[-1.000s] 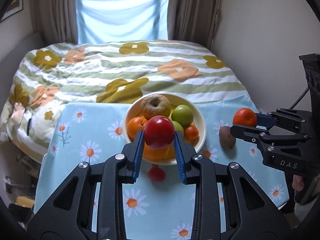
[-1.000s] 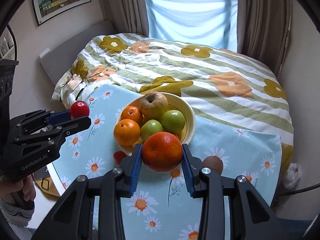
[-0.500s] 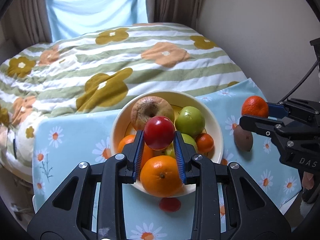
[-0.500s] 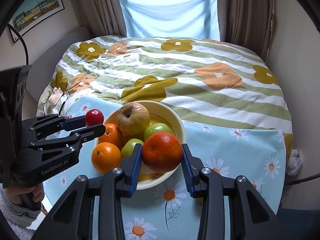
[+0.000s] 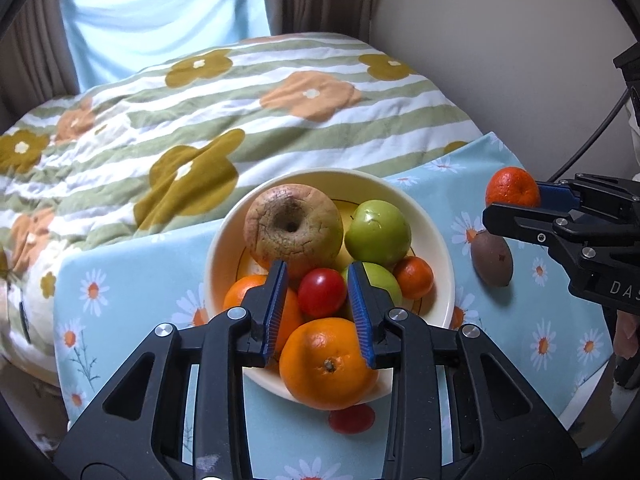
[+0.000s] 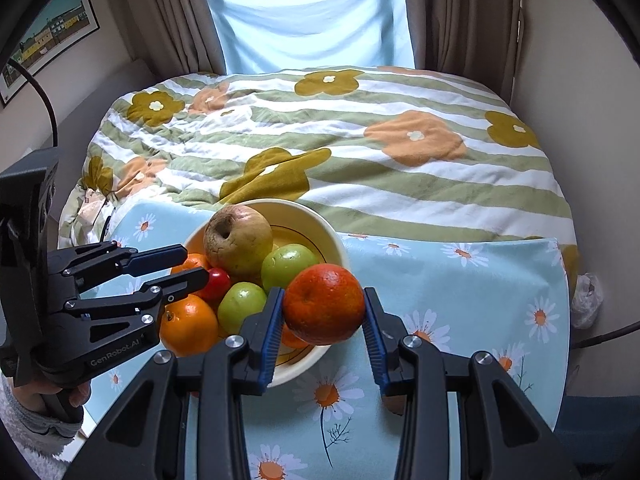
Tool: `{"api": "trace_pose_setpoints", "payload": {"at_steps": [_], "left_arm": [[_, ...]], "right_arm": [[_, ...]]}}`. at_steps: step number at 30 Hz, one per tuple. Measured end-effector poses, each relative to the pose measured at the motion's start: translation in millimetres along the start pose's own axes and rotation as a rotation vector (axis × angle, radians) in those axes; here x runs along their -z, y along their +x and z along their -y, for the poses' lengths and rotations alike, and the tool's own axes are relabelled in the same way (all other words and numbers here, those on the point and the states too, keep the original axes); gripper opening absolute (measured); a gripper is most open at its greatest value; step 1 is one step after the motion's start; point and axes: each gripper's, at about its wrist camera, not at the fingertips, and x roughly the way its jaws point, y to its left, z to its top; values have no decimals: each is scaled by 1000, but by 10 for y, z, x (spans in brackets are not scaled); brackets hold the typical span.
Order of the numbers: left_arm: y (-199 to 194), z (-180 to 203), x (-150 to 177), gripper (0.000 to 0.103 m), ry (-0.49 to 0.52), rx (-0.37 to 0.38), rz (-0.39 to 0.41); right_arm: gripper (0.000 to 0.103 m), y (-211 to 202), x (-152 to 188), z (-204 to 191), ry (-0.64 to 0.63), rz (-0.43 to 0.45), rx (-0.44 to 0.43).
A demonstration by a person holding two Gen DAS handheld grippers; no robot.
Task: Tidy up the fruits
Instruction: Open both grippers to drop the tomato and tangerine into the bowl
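Note:
A cream bowl (image 5: 436, 232) on the daisy tablecloth holds a wrinkled apple (image 5: 292, 228), two green apples, oranges and a small red fruit (image 5: 322, 292). My left gripper (image 5: 318, 300) is open over the bowl; the red fruit lies loose between its jaws among the other fruit. It also shows in the right wrist view (image 6: 188, 268). My right gripper (image 6: 324, 316) is shut on a reddish orange (image 6: 324, 304) and holds it above the bowl's (image 6: 320, 220) near right rim. The held orange shows in the left wrist view (image 5: 512, 188) too.
A brown fruit (image 5: 491, 258) lies on the cloth right of the bowl. A red fruit (image 5: 352, 419) lies on the cloth at the bowl's front. A bed with a flowered quilt (image 5: 240, 100) lies behind the table. A wall stands on the right.
My left gripper has opened and the red fruit has dropped into the bowl. Both grippers have moved closer over the bowl, the right one still holding its orange.

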Motion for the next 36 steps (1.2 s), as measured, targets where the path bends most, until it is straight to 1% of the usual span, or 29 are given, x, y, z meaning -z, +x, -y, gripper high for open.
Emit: {"api": "trace_pose_setpoints", "payload": {"at_steps": [1, 2, 3, 4, 6, 12, 17, 23, 26, 29, 36], "left_arm": [[-14, -3, 3, 41, 4, -5, 0], [-37, -16, 9, 49, 4, -7, 4], [-65, -26, 16, 79, 3, -7, 11], [-102, -38, 26, 103, 0, -6, 23], [-207, -80, 49, 103, -14, -8, 54], [-431, -272, 100, 103, -67, -60, 65], [-580, -434, 245, 103, -104, -109, 64], [-686, -557, 431, 103, -140, -169, 56], [-678, -613, 512, 103, -167, -174, 41], [-688, -649, 577, 103, -189, -176, 42], [-687, -666, 627, 103, -220, -179, 43]], "right_arm": [[35, -3, -2, -4, 1, 1, -2], [35, -3, -5, -13, 0, 1, -3], [35, -4, -7, -27, -4, 0, -3], [35, -6, -9, -38, -9, 1, -3], [35, -4, -19, -66, -16, 2, -8], [35, 39, -61, -144, -40, -1, -33], [35, 162, -119, -231, -69, -9, -68], [35, 405, -178, -362, -109, -30, -109], [35, 520, -202, -424, -130, -37, -129], [35, 606, -215, -473, -145, -42, -139], [35, 667, -220, -501, -160, -55, -153]]}}
